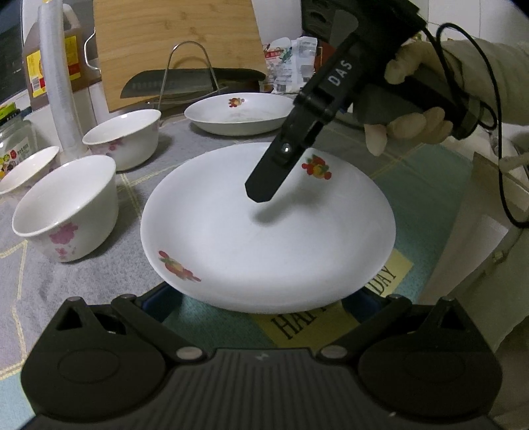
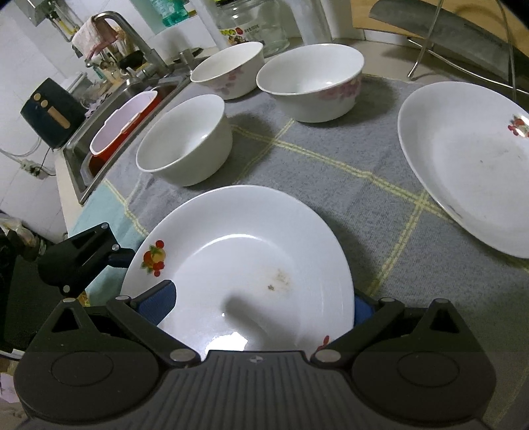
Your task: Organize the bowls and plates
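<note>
A white plate with fruit prints (image 1: 267,231) (image 2: 241,264) sits on the grey cloth. My right gripper (image 1: 261,192) (image 2: 261,307) reaches over its far rim; one finger (image 1: 274,165) lies inside the plate, the other is hidden beneath. My left gripper (image 1: 264,297) (image 2: 109,258) is at the plate's near rim, which hides the fingertips. A second plate (image 1: 239,112) (image 2: 463,165) lies farther back. Three white bowls with pink flowers (image 1: 69,205) (image 1: 124,139) (image 1: 28,170) stand to the left; they also show in the right wrist view (image 2: 185,139) (image 2: 310,82) (image 2: 228,69).
A bamboo cutting board (image 1: 178,43) and cleaver (image 1: 185,82) stand on a wire rack at the back. An oil bottle (image 1: 49,56), a cup stack (image 1: 61,82) and a jar (image 2: 251,23) stand behind the bowls. A sink (image 2: 109,132) with a red tub lies beyond the cloth.
</note>
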The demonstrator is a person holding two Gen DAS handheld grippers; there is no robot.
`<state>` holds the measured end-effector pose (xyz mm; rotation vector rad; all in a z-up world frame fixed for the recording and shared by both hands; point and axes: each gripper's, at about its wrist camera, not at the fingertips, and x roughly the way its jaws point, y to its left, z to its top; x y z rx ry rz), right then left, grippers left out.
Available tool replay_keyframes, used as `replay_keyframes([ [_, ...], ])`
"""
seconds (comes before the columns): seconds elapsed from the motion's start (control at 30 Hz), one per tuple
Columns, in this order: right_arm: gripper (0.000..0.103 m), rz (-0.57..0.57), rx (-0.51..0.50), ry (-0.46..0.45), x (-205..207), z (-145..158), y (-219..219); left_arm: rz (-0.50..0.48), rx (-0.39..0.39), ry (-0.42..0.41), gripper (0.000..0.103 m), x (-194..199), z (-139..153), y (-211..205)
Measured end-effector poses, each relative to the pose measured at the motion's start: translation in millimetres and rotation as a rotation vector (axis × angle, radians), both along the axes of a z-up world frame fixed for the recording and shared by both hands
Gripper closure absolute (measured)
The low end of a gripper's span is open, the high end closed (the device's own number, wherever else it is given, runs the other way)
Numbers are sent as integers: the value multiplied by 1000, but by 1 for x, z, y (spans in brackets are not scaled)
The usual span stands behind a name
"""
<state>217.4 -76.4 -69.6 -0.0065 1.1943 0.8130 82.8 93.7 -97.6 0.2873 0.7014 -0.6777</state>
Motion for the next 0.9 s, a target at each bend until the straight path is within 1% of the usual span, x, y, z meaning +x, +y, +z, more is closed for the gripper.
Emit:
replay_keyframes([
  [0.13,0,21,-5,13,2,1,0,-15,10,-9,0,0,0,0],
  [0.43,0,65,-60,-19,-2,2,8,-7,8,5,0,2,1,-1],
  [0.57,0,75,-81,-28,-3,2,10,-4,12,11,0,2,2,-1],
  [0.9,0,78,-92,-27,-7,4,14,6,7,11,0,1,4,0],
])
